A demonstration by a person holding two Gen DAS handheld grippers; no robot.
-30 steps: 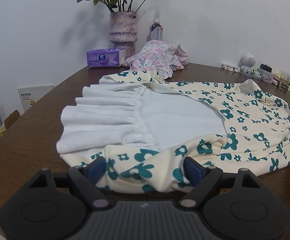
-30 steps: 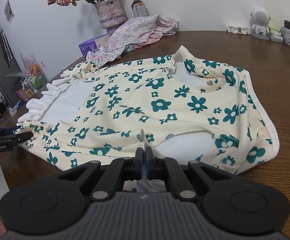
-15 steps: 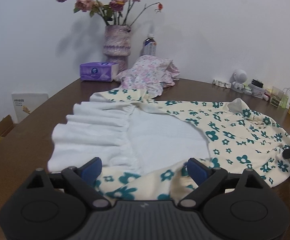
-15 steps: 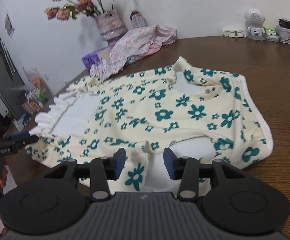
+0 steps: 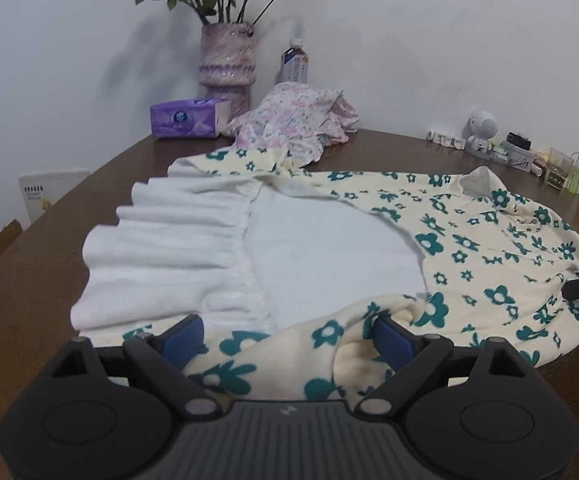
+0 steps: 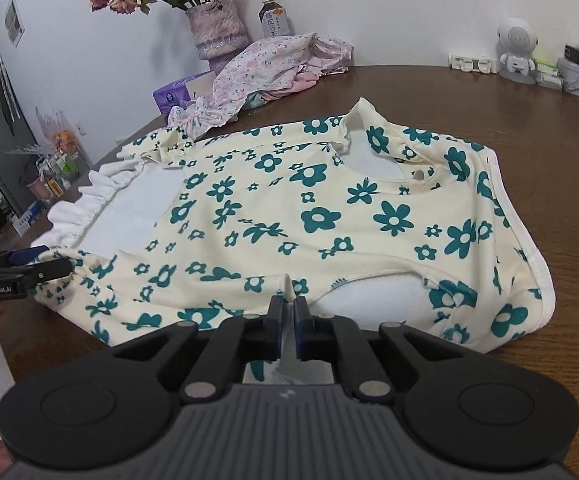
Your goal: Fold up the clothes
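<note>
Blue pads tell the story here: on the right gripper (image 6: 288, 322) they have come together again on the near hem of the dress (image 6: 309, 208), where half a second ago they stood apart above it, while the left gripper (image 5: 289, 334) has dropped back to the cloth with its fingers spread wide, a hump of the flowered hem bunched between them but not clamped. In the right view the left one sits at the dress's far-left corner, by the white ruffle (image 6: 89, 200). So the right side has a fresh hold and the left looks ready to take one; I'd judge a fold of the near edge is being set up, though how many folds the dress has had I can't say. It lies spread on the brown table (image 6: 489, 112), flowered layer lying over part of the white one. Further out, a pink garment (image 6: 273, 66) sits crumpled near the wall. As for containers, the vase (image 5: 227, 60) holds dried roses, a bottle (image 5: 294, 66) stands beside it, and the purple tissue pack (image 5: 187, 118) lies closed as far as I can tell.
</note>
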